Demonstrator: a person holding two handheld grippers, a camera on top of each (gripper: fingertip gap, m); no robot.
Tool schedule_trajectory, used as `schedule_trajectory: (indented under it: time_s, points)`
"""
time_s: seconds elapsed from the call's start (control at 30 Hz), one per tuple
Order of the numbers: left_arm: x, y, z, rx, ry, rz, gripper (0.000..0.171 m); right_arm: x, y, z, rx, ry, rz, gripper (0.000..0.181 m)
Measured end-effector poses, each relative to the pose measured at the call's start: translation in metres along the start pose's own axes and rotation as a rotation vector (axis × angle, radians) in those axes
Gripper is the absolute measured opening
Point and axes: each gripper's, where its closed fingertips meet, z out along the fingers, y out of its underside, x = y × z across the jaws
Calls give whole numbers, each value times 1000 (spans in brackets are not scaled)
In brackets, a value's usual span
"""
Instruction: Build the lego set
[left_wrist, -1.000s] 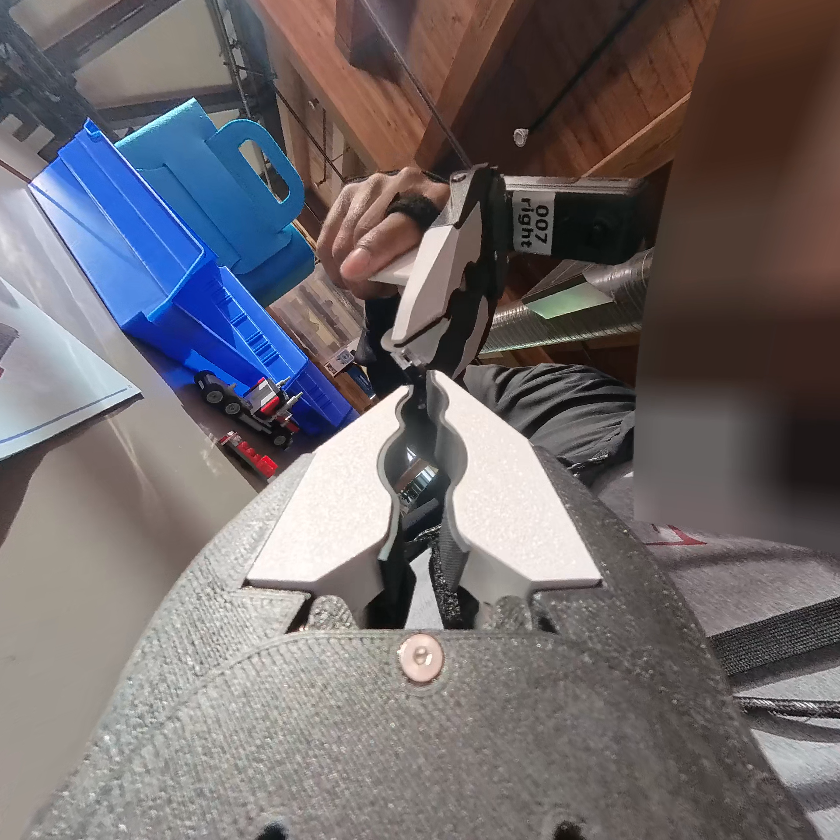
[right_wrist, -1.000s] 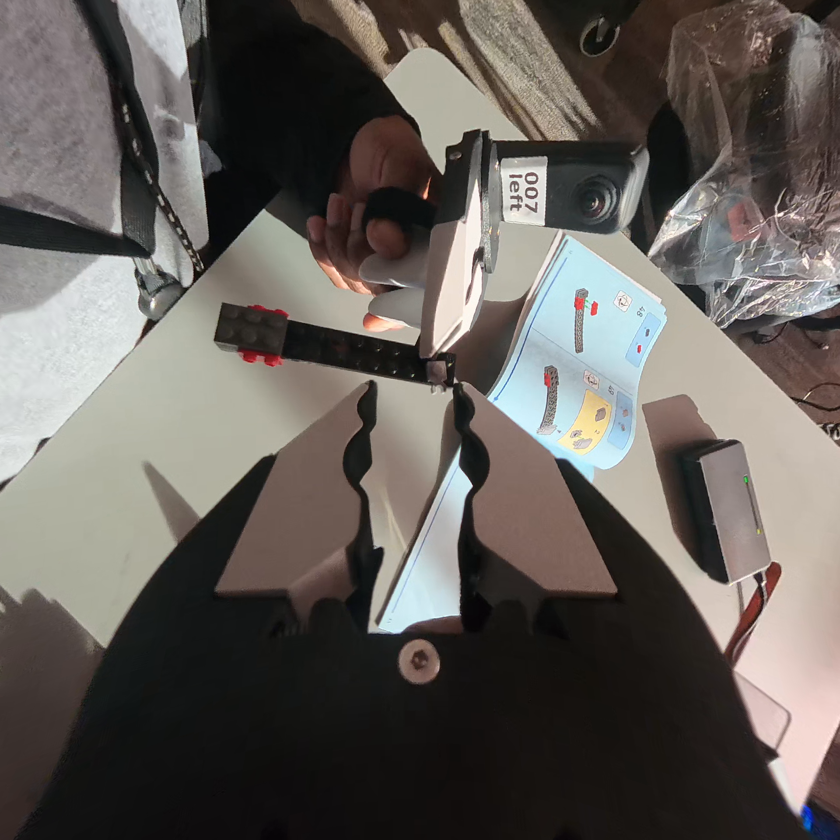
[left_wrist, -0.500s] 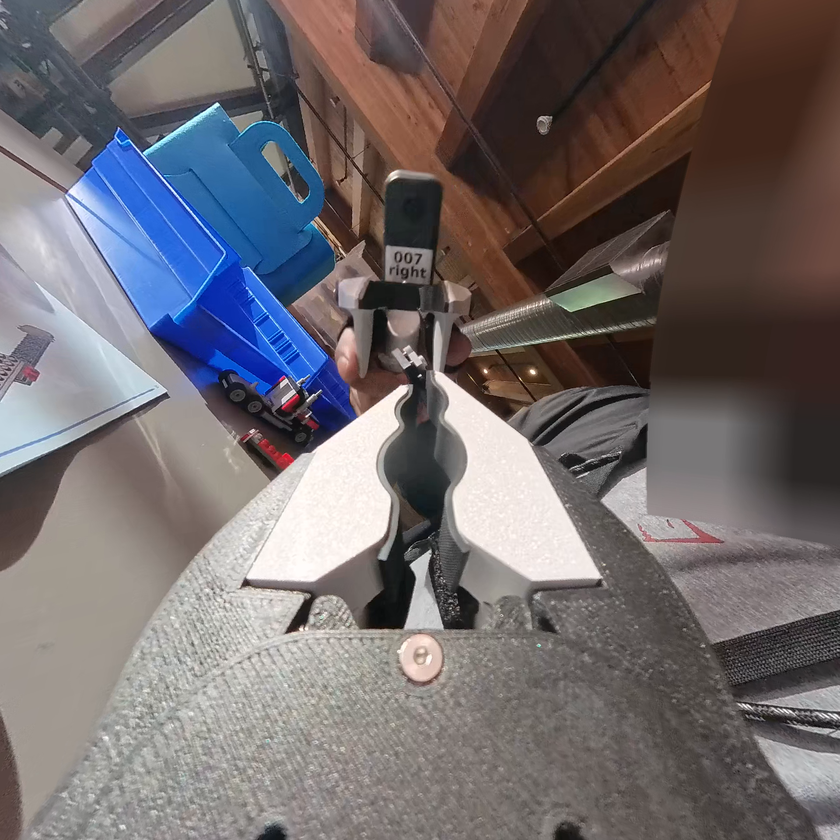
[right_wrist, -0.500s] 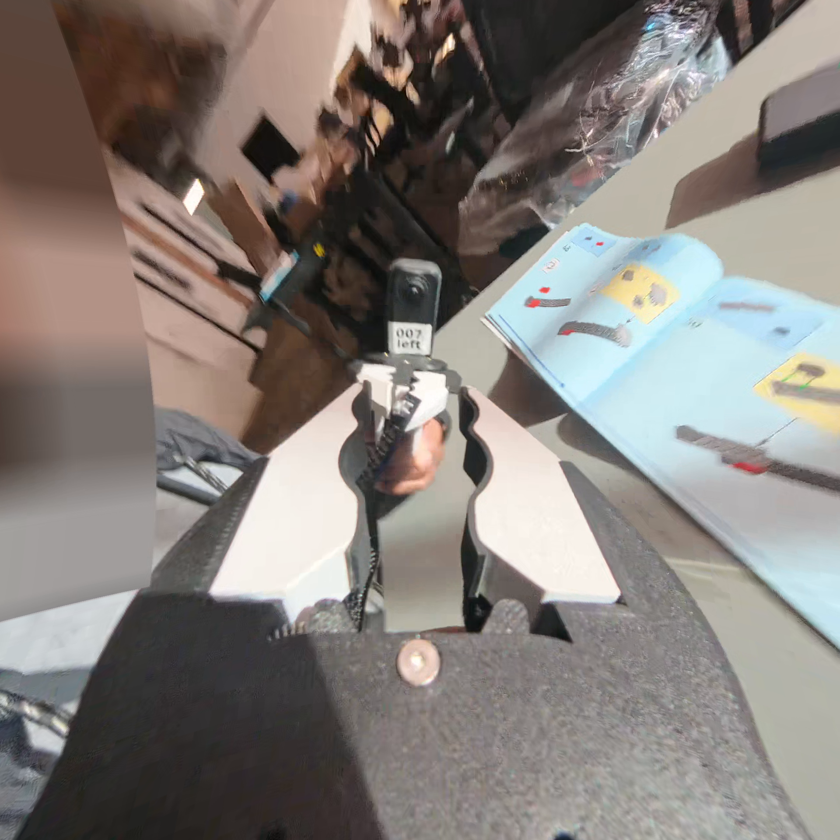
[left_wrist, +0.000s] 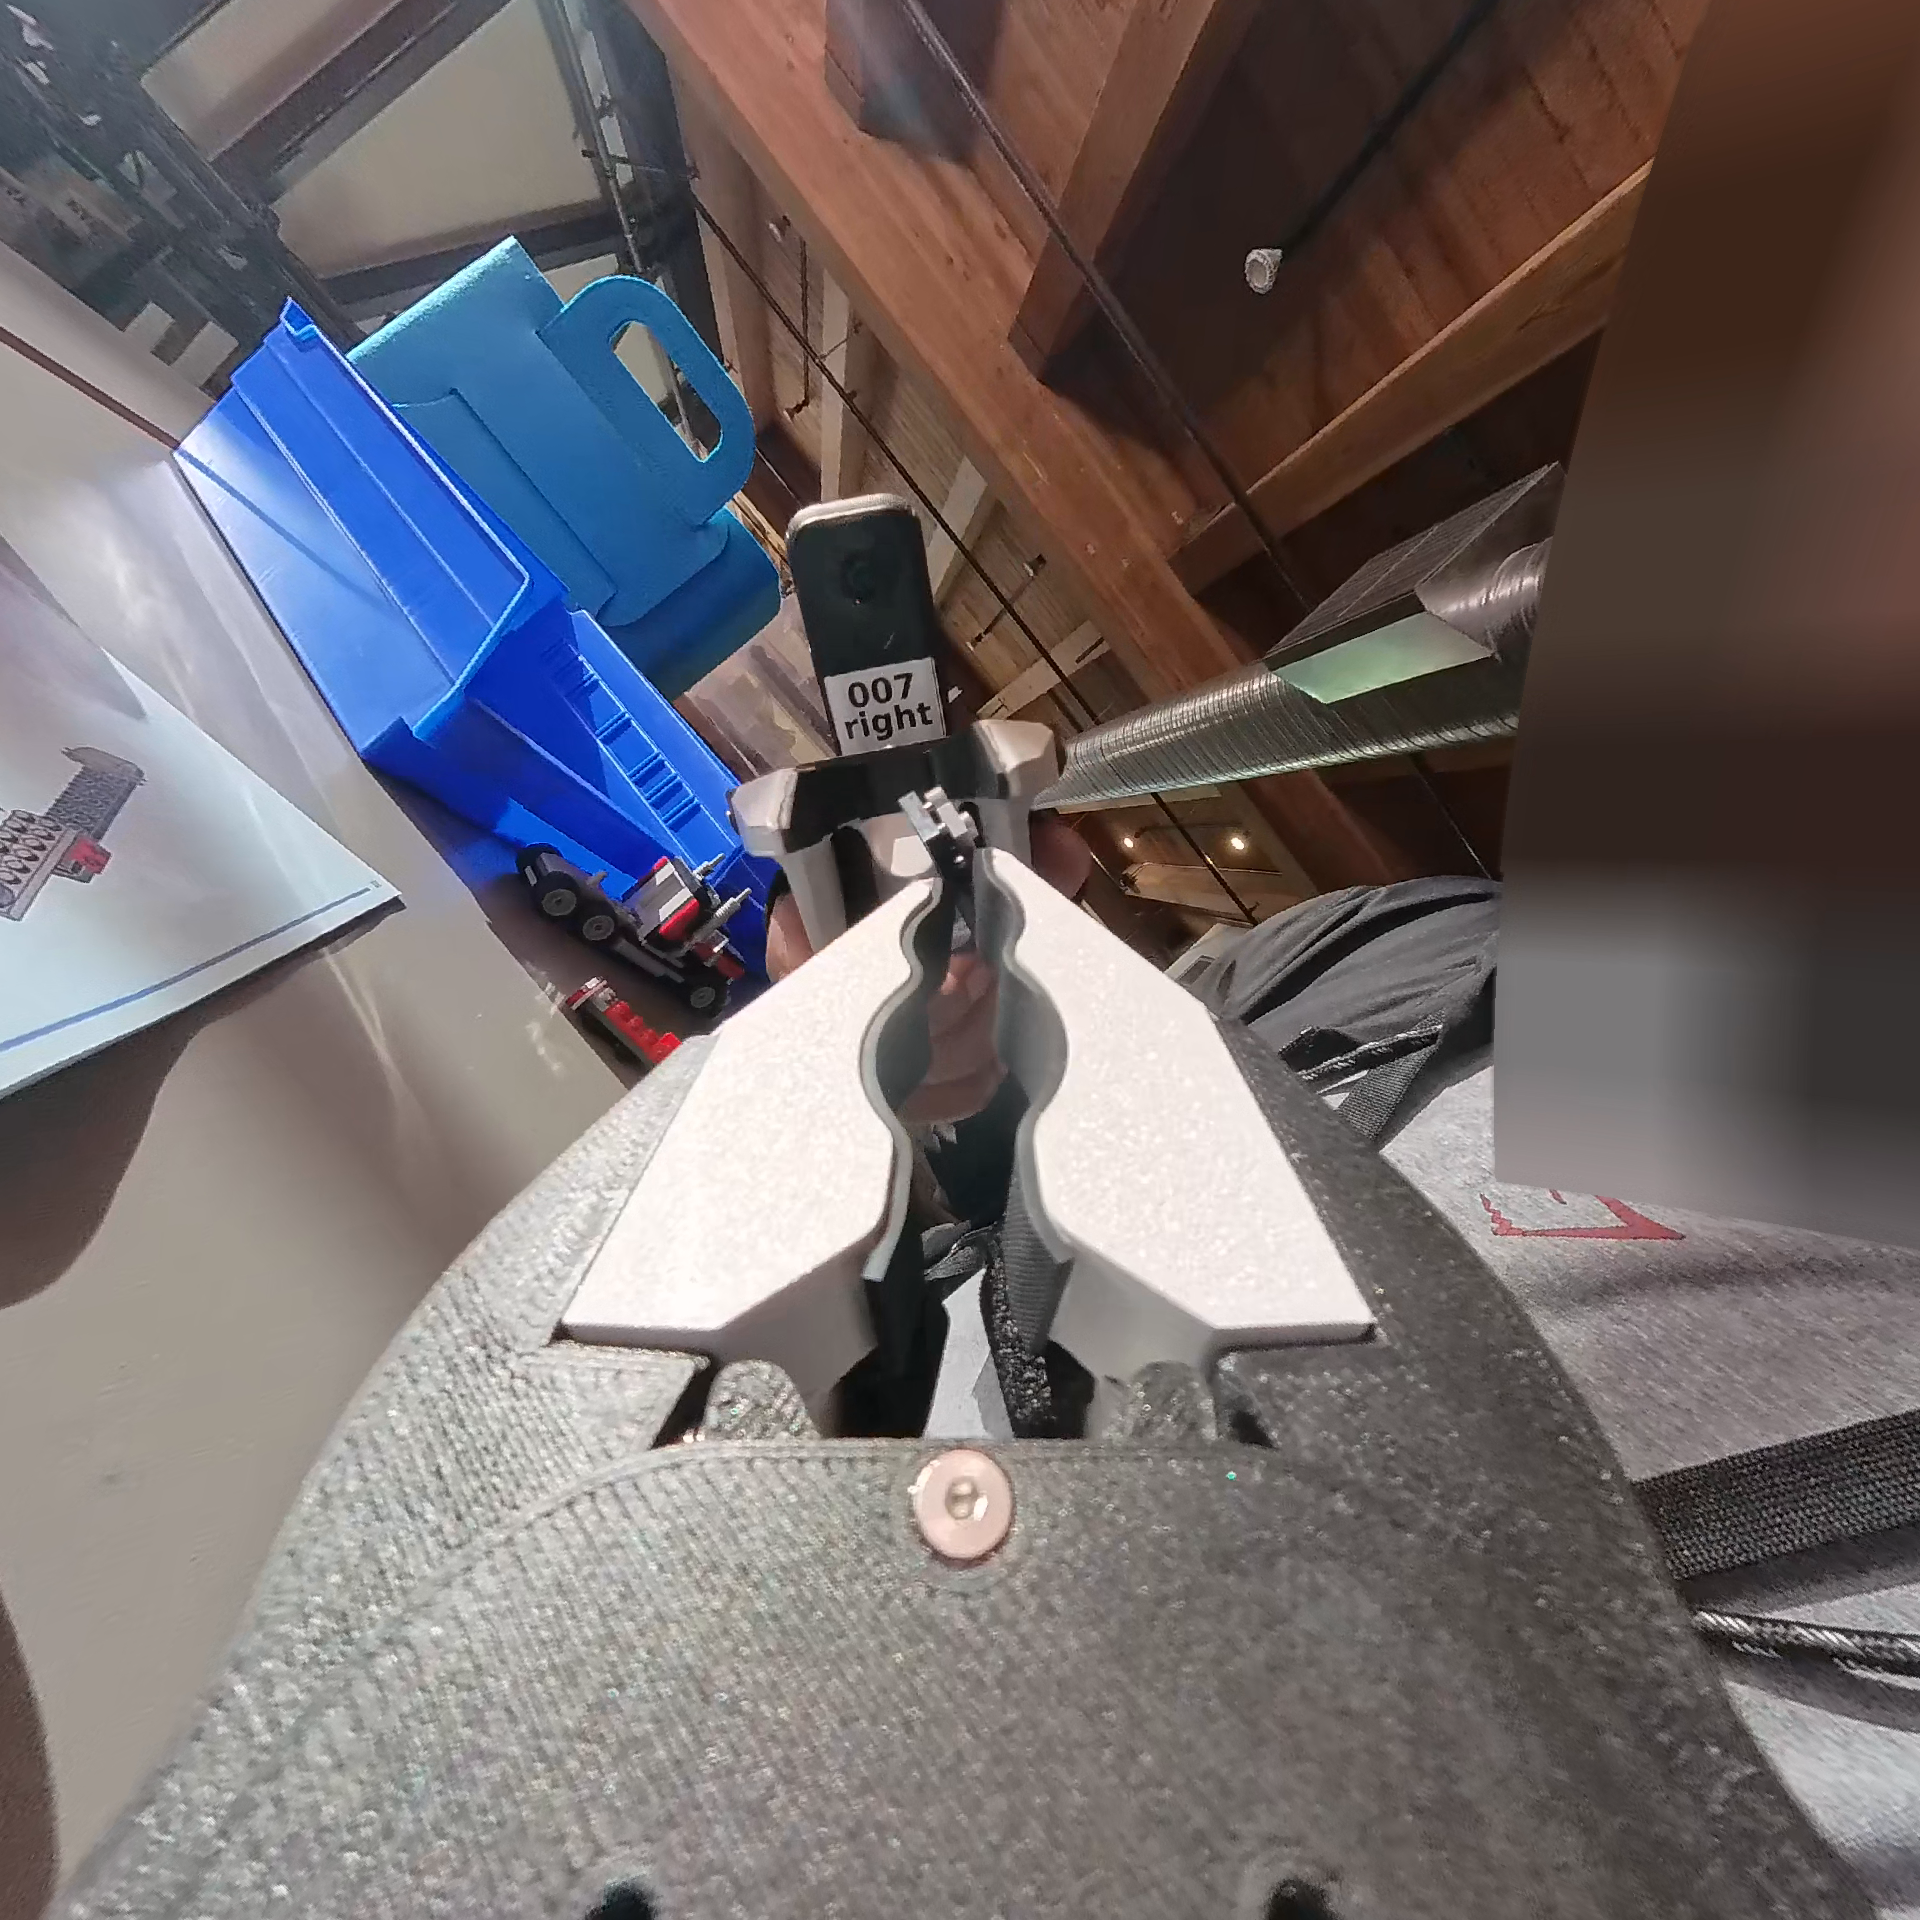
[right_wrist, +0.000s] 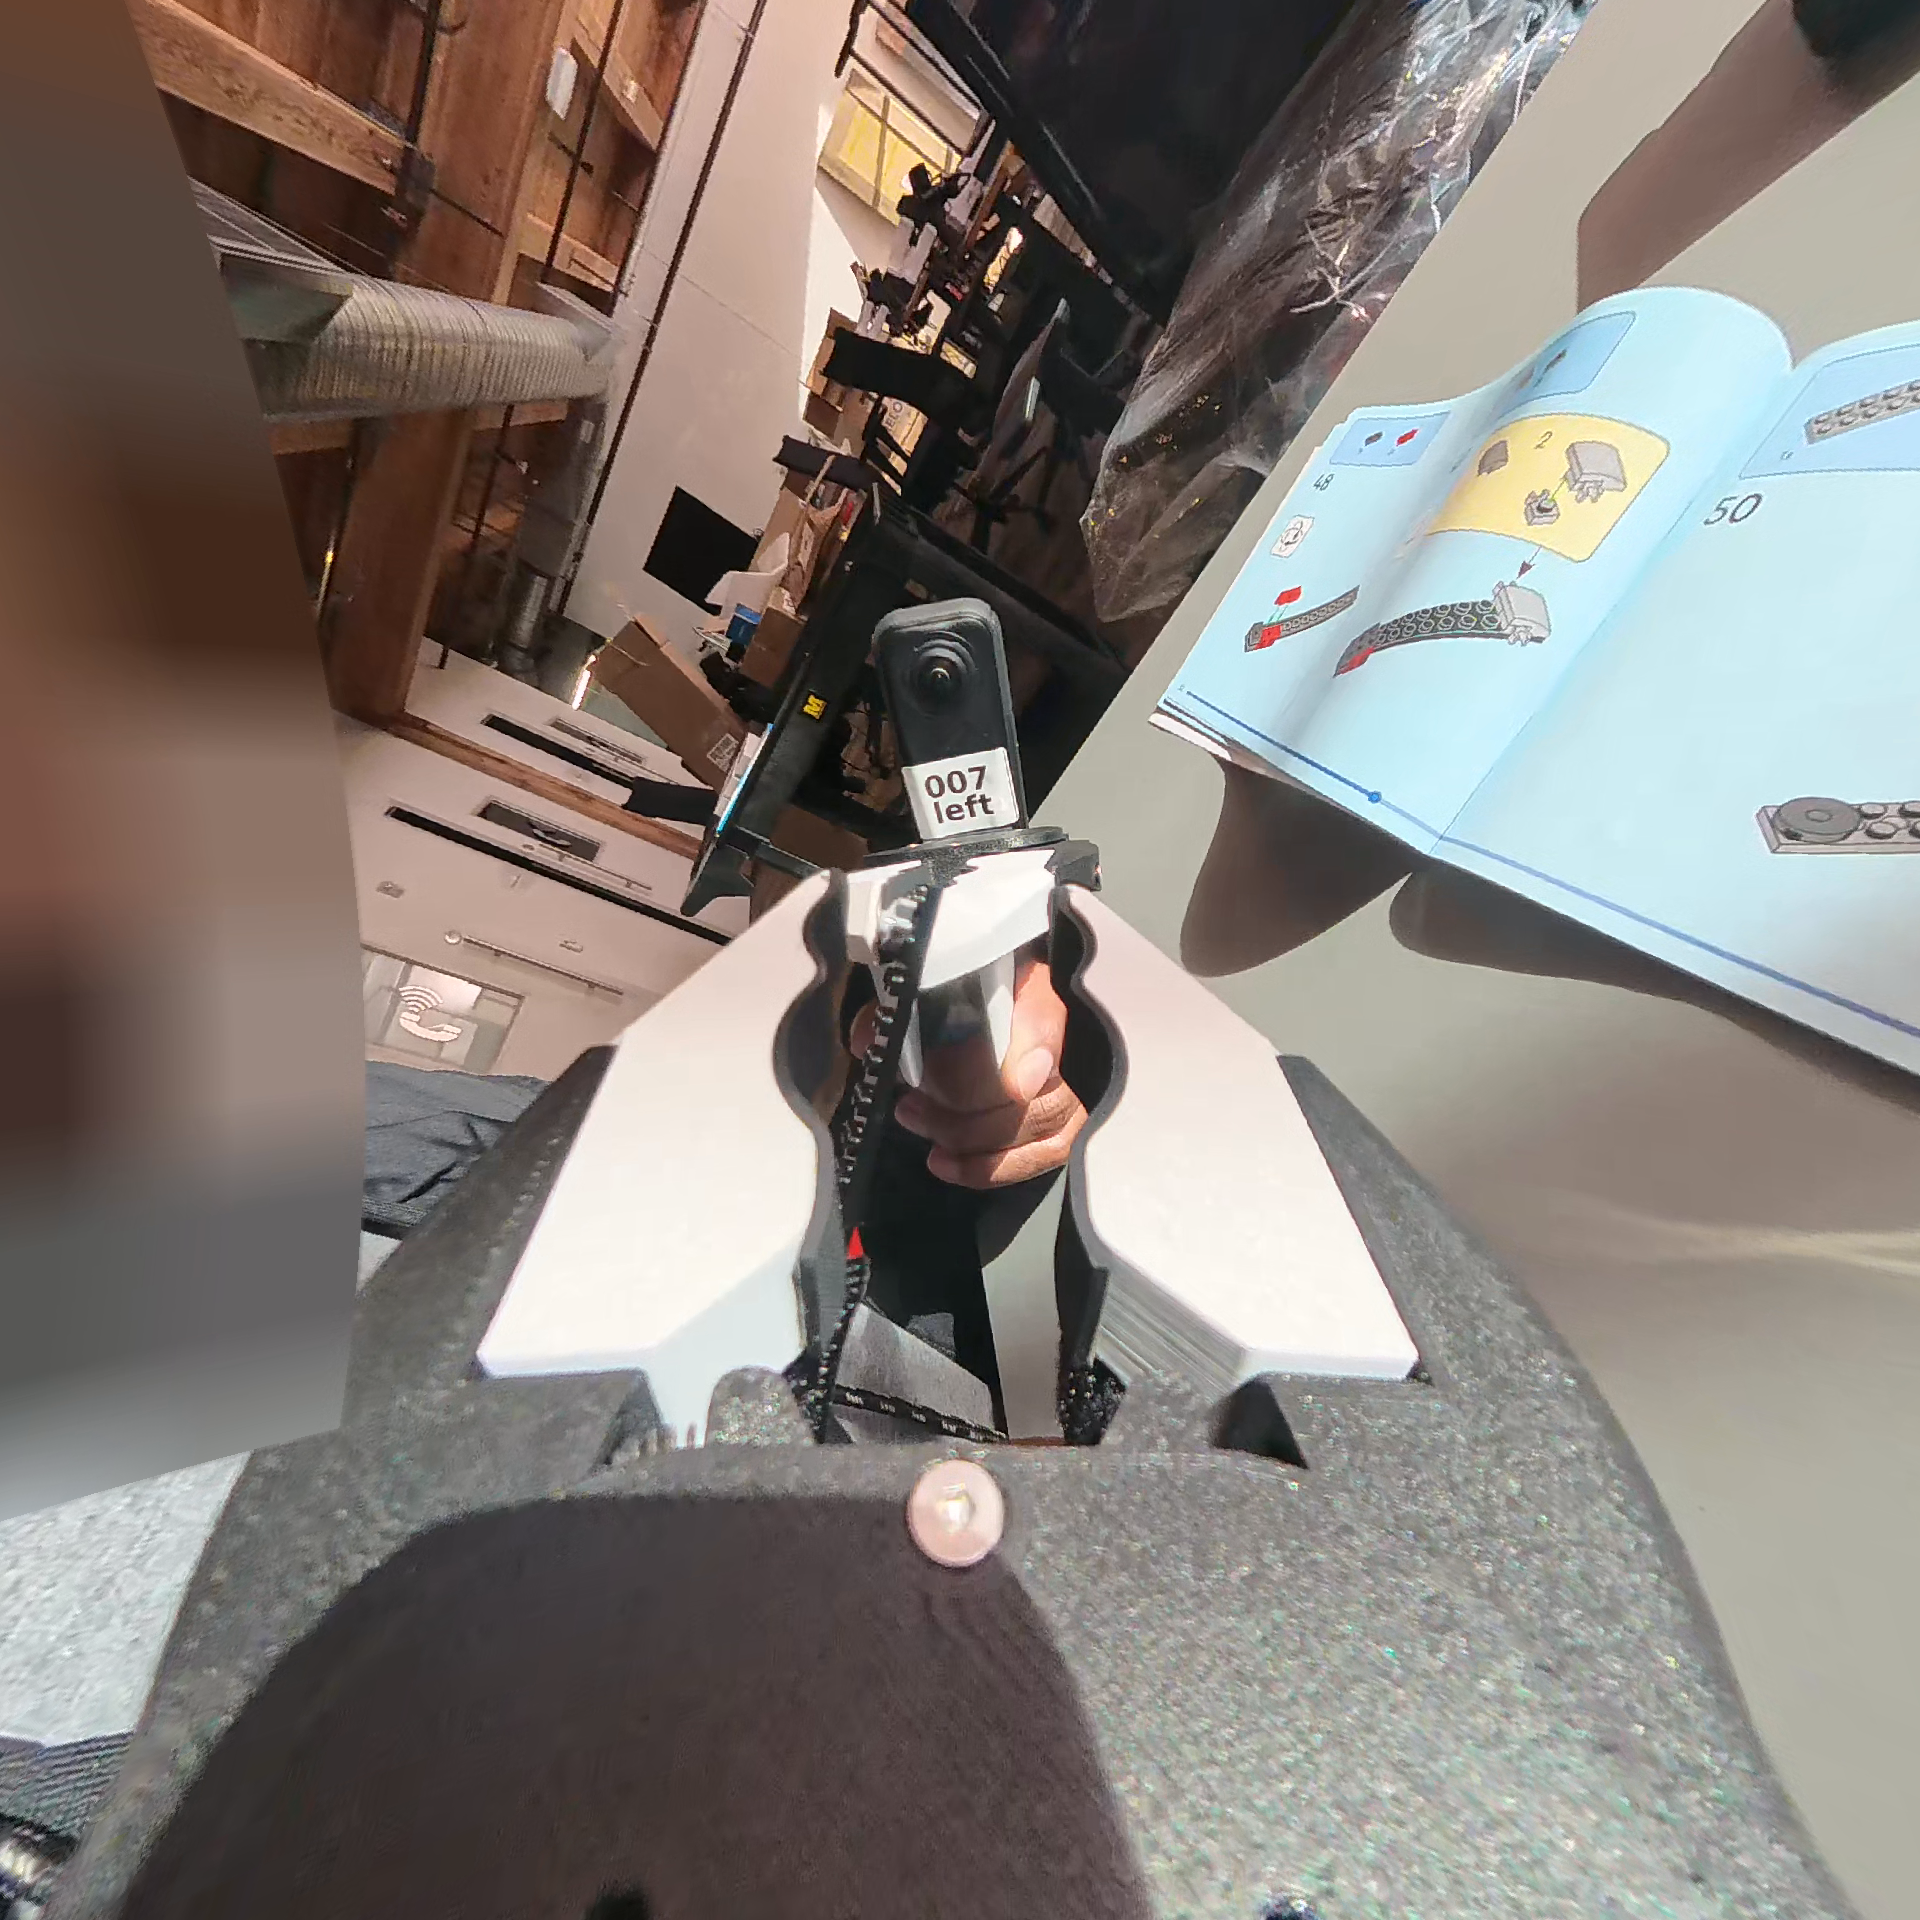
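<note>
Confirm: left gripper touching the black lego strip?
Touching. Left wrist view: the left gripper is pinched shut on the black lego strip, whose end pokes past the tips.

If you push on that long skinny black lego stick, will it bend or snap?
Probably stiff, but the black lego stick is long and thin, so a hard sideways push might pop it apart. It looks light: the left gripper pinches only one end and it sticks out straight. Its small red piece may knock off.

Wooden ceiling beams (left_wrist: 1039, 239), ribbed metal duct (right_wrist: 416, 358), perhaps cardboard boxes (right_wrist: 665, 686) beyond.
</note>
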Motion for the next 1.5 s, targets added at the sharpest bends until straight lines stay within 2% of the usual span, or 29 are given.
schedule_trajectory:
  time_s: [0.87, 1.5]
  points:
    - [-3, -4, 2, 30, -52, 104, 4, -2, 0, -4, 91, 1, -17, 19]
    - [-4, -5, 6, 60, -105, 218, 4, -7, 0, -8, 166, 0, -68, 12]
